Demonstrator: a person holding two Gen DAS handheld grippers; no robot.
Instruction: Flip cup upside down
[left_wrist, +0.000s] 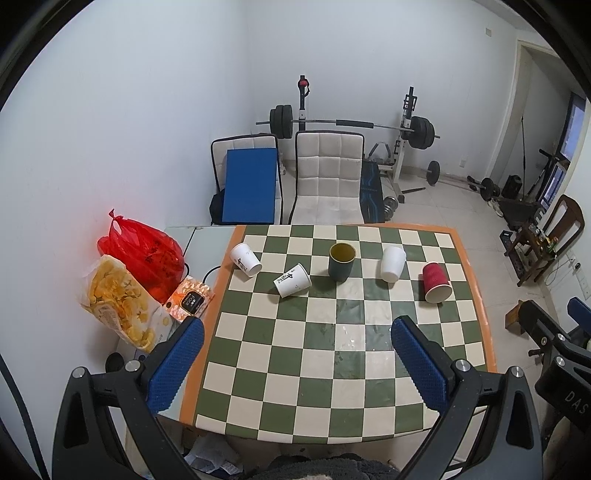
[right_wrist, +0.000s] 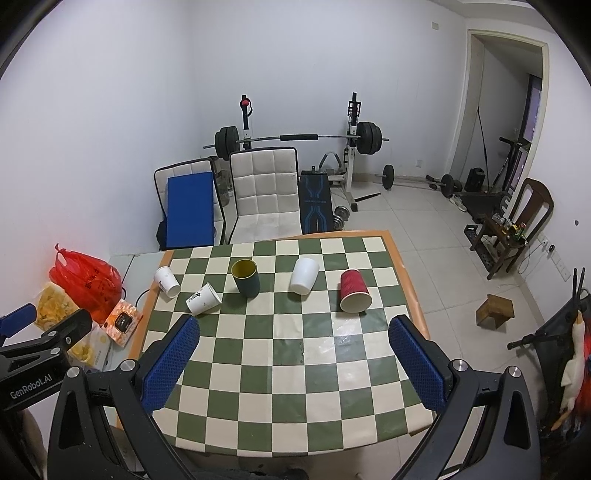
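Both claws wide and empty above the near edge of the checkered bench (left_wrist: 332, 369): left claw (left_wrist: 295, 363), right claw (right_wrist: 293, 363). Five cups well ahead in a loose row: dark green cup (left_wrist: 341, 261) upright with mouth up, two printed white cups (left_wrist: 245, 259) (left_wrist: 292, 280) and a red ribbed cup (left_wrist: 435, 282) seemingly tipped over, plain white cup (left_wrist: 392, 264) seemingly inverted. Likely opening step, nothing gripped yet. Next move: reach forward, close on the green cup's wall, lift, invert.
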